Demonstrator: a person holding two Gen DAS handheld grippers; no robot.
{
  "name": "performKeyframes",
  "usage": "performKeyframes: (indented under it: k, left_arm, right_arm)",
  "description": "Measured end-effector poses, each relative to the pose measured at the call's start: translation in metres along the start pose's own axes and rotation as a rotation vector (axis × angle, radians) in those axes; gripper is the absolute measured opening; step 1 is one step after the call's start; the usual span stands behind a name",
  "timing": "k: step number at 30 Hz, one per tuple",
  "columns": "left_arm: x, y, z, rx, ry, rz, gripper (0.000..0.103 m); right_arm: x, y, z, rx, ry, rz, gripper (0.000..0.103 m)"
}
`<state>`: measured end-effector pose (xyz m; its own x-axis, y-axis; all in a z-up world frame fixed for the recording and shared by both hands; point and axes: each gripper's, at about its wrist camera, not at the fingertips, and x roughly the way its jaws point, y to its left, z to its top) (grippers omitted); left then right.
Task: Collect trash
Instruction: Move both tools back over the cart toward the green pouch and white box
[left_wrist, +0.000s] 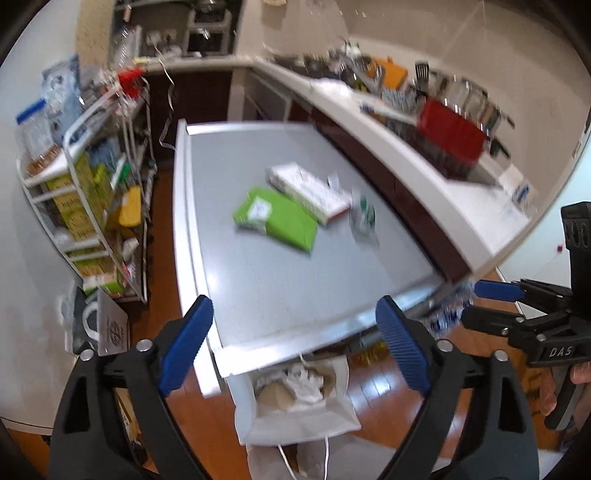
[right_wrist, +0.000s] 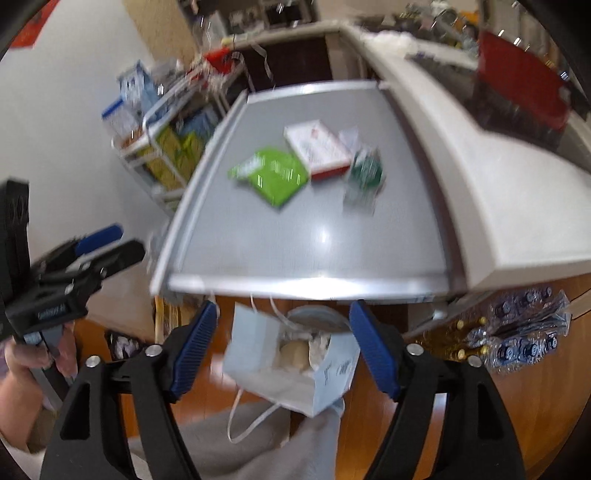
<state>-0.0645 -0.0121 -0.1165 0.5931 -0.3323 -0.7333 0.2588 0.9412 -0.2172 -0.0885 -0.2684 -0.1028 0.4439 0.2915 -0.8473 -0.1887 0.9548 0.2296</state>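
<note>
Both the left gripper (left_wrist: 293, 347) and right gripper (right_wrist: 282, 350) gape wide, empty, above a white paper bag (right_wrist: 291, 373) of crumpled trash; green packet (left_wrist: 275, 218) lies far on the table (left_wrist: 295, 277).

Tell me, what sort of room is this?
Most likely a home kitchen. A white countertop runs along the wall with a red dish rack and pots on it, a wire shelf cart holds packaged food, and a small grey table carries packets, with a paper bag of rubbish below.
</note>
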Motion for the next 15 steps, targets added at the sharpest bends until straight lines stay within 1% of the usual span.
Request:
performKeyframes:
  k: [2, 4, 7, 9, 12, 15]
  left_arm:
    - [-0.008, 0.001, 0.009, -0.01, -0.026, 0.013, 0.095]
    - [-0.017, 0.002, 0.019, -0.026, -0.056, 0.019, 0.096]
    - [-0.03, 0.002, 0.031, -0.041, -0.105, 0.037, 0.098]
    - [-0.037, 0.001, 0.037, -0.038, -0.134, 0.059, 0.098]
    - [-0.048, -0.003, 0.045, -0.022, -0.173, 0.093, 0.1]
    - [-0.062, -0.008, 0.052, -0.003, -0.227, 0.117, 0.1]
  right_arm:
    - [-0.014, 0.003, 0.012, 0.002, -0.052, -0.01, 0.082]
    - [-0.028, 0.006, 0.022, -0.001, -0.115, -0.018, 0.09]
    - [-0.05, 0.01, 0.036, -0.008, -0.204, -0.033, 0.096]
    - [-0.062, 0.014, 0.044, -0.009, -0.262, -0.037, 0.098]
    - [-0.079, 0.016, 0.051, -0.003, -0.346, -0.039, 0.099]
    - [-0.102, 0.017, 0.053, 0.017, -0.471, -0.046, 0.099]
